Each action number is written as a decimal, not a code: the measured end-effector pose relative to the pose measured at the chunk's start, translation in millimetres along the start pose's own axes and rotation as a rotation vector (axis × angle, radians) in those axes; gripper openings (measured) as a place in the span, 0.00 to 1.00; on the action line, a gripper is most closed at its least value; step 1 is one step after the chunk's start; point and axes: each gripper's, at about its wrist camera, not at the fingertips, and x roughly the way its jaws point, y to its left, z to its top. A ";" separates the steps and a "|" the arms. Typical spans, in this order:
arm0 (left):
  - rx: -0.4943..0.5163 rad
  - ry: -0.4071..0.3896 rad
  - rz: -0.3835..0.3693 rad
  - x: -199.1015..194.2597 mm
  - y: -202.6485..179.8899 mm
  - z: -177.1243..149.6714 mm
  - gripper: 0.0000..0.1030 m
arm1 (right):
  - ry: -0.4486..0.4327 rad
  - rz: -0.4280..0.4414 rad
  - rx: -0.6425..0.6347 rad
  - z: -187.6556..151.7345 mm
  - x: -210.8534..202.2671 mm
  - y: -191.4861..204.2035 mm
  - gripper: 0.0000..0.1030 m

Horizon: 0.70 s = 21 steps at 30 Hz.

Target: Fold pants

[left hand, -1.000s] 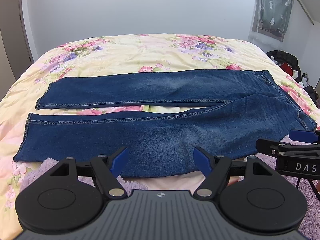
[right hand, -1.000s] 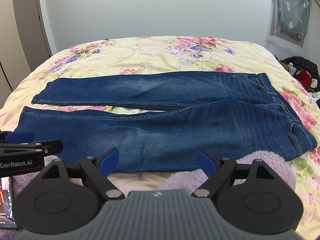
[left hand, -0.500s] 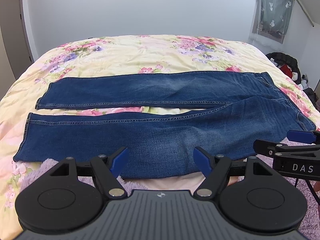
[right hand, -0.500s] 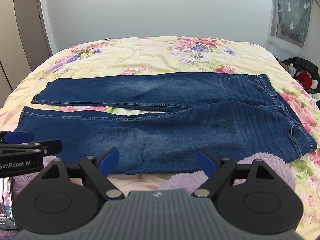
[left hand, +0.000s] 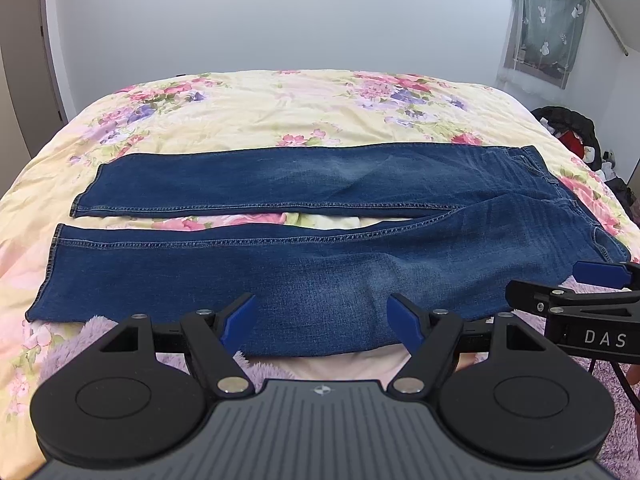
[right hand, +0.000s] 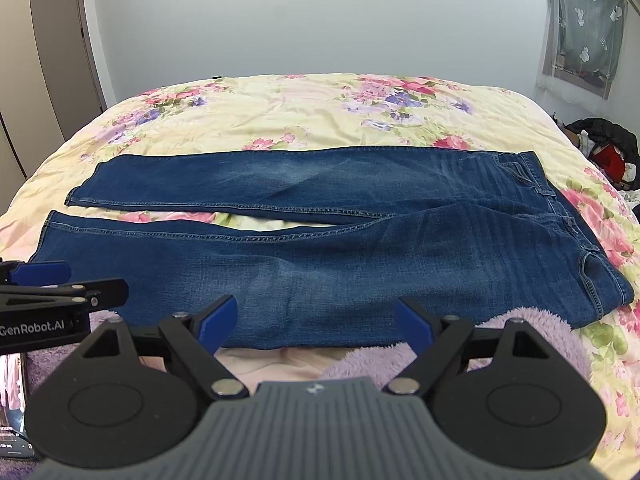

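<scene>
A pair of dark blue jeans point(left hand: 320, 264) lies flat across the bed, waist to the right, both legs pointing left with a narrow gap between them; it also shows in the right wrist view point(right hand: 340, 256). My left gripper point(left hand: 322, 318) is open and empty, hovering just before the near edge of the near leg. My right gripper point(right hand: 316, 320) is open and empty, before the near edge closer to the thigh. Each gripper shows at the side of the other's view.
The bed has a floral yellow cover point(left hand: 280, 112). A fluffy purple blanket point(right hand: 532, 332) lies at the near edge under the jeans. A pile of dark clothes point(right hand: 604, 144) sits to the right of the bed. A door point(right hand: 60, 48) is at left.
Both views have drifted very slightly; the jeans lie as before and both grippers stay open.
</scene>
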 end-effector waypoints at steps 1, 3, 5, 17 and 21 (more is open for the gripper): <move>-0.001 0.000 0.000 0.0 0.1 -0.1 0.84 | 0.000 -0.001 0.000 0.1 0.0 0.1 0.80; 0.001 0.000 0.000 0.0 0.1 0.1 0.84 | 0.000 0.000 0.001 0.1 -0.2 0.1 0.80; 0.002 0.000 0.000 0.0 0.1 -0.1 0.84 | 0.000 0.000 0.003 0.1 -0.5 -0.5 0.80; 0.004 0.003 0.000 -0.2 -1.4 -1.6 0.84 | 0.004 0.002 0.016 1.1 0.6 -4.5 0.80; 0.004 0.002 0.000 -0.1 -1.3 -1.2 0.84 | 0.007 0.001 0.021 0.2 1.7 -5.8 0.80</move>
